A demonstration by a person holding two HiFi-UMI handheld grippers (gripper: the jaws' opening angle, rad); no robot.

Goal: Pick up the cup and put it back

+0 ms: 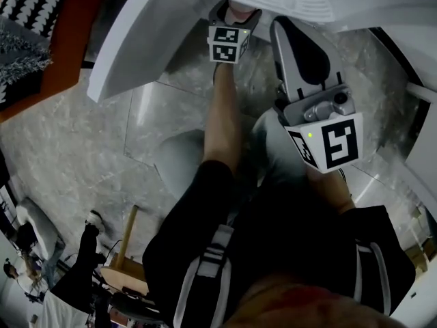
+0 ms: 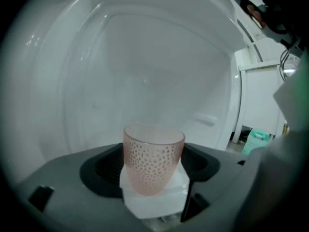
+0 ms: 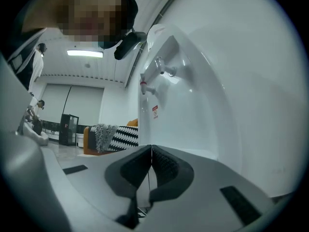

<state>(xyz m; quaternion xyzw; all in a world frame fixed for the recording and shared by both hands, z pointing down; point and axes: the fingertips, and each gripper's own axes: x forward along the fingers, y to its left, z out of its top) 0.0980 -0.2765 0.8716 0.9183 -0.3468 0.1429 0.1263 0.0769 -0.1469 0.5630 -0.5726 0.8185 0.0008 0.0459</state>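
**Pink cup gripped at the white dispenser**

The person stands facing a tall white dispenser (image 1: 136, 39), both arms stretched out over the grey marbled floor (image 1: 82, 135). The left gripper (image 2: 152, 170) reaches farthest, its front end tucked under the white housing. Its jaws are clamped on the cup (image 2: 153, 153), one dark pad against each side. The cup is a frosted pink tumbler speckled with small dots. It is upright, with its mouth up, and the curved white back wall of the dispenser's alcove (image 2: 159, 71) rises behind it. A white block (image 2: 154, 195) shows right under the cup's base, but I can't tell whether the cup rests on it.

The right gripper (image 3: 151, 163) is held nearer to the person's body and off to the right of the other one. Its jaws are pressed together with nothing between them. From its side you can see the dispenser's face, with two small taps (image 3: 161, 70) high up, one with a red tip, and a small label below them.

Far off to the left there is an orange sofa (image 3: 89, 139) with a black-and-white patterned cushion (image 3: 123, 135). A teal container (image 2: 256, 139) sits low down past the dispenser's right edge.
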